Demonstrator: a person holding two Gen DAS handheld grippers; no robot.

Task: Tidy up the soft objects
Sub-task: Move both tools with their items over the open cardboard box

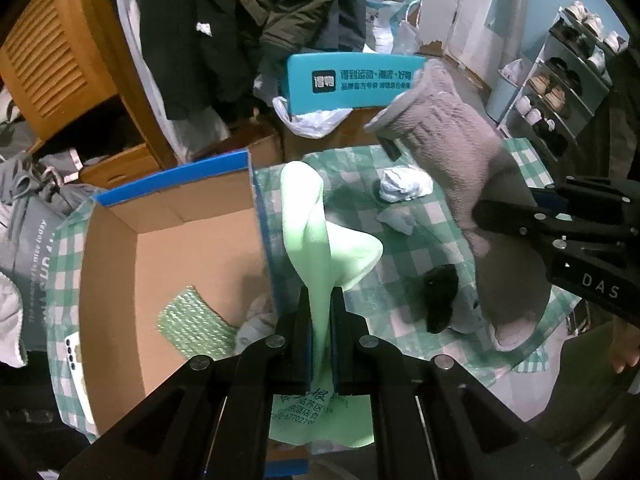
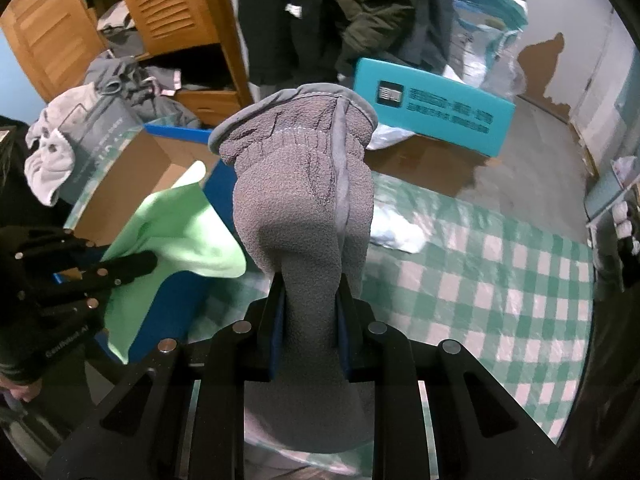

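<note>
Overhead, the left gripper (image 1: pixel 320 308) was clenched on a light green cloth (image 1: pixel 316 232), which hung up between its jaws and drooped over the blue-edged wall of an open cardboard box (image 1: pixel 168 240). Printed characters showed on the part of the cloth below the jaws. Inside the box lay a green bubble-wrap piece (image 1: pixel 192 328) and a pale bundle of fabric near the wall. The right gripper (image 2: pixel 312 312) gripped a grey fleece glove (image 2: pixel 300 184) by its narrow end, the cuff standing away from the camera above a green-and-white checked cloth (image 2: pixel 480 280) spread on the floor. On that checked cloth rested a crumpled white item (image 1: pixel 404 186), a black soft item (image 1: pixel 438 296) and a pale grey one touching it. A teal box (image 1: pixel 352 80) sat beyond the cloth, near hanging dark coats (image 1: pixel 240 20).
</note>
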